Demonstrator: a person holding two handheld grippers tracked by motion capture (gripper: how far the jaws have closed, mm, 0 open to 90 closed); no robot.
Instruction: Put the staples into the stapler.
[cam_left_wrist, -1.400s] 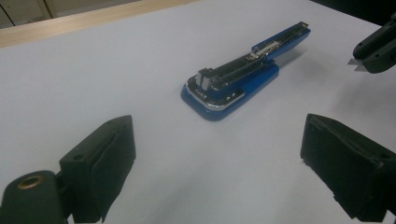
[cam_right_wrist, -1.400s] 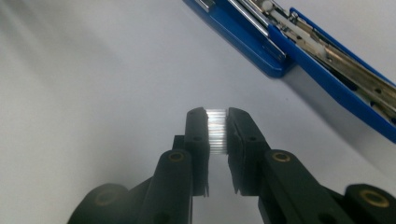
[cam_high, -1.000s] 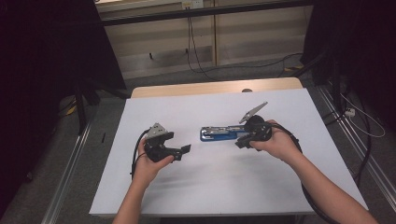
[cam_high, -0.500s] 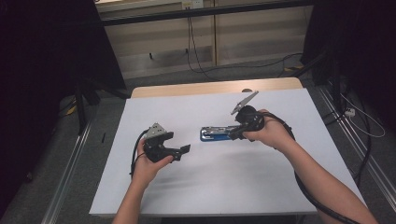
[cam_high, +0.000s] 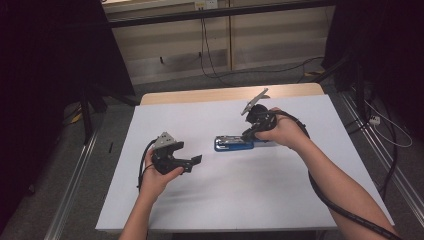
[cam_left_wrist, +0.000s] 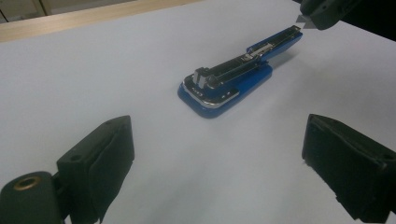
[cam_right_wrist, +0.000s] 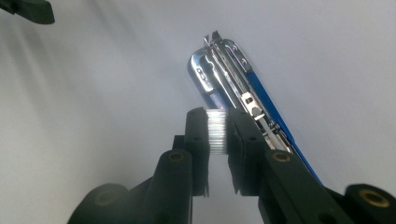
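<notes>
A blue stapler (cam_high: 231, 144) lies swung open on the white table (cam_high: 210, 200), its metal staple channel (cam_right_wrist: 223, 70) facing up. My right gripper (cam_high: 248, 135) hovers just above the stapler's right part, tilted down. It is shut on a short silvery strip of staples (cam_right_wrist: 216, 131) pinched between its pads, above the stapler (cam_right_wrist: 261, 109). My left gripper (cam_high: 196, 160) is held left of the stapler, open and empty, its jaws aimed at the stapler (cam_left_wrist: 226, 86). In the left gripper view my left gripper (cam_left_wrist: 222, 144) stands wide apart, and my right gripper (cam_left_wrist: 322, 11) hangs over the stapler's far end.
A wooden strip (cam_high: 225, 94) runs along the table's far edge. Black cables (cam_high: 340, 207) trail from both grippers along the forearms. Metal rails (cam_high: 70, 200) flank the table, and dark curtains stand on both sides.
My right hand has lifted and drawn toward the far side, left over the stapler, still pinching the staple strip. The left hand has stayed where it was.
</notes>
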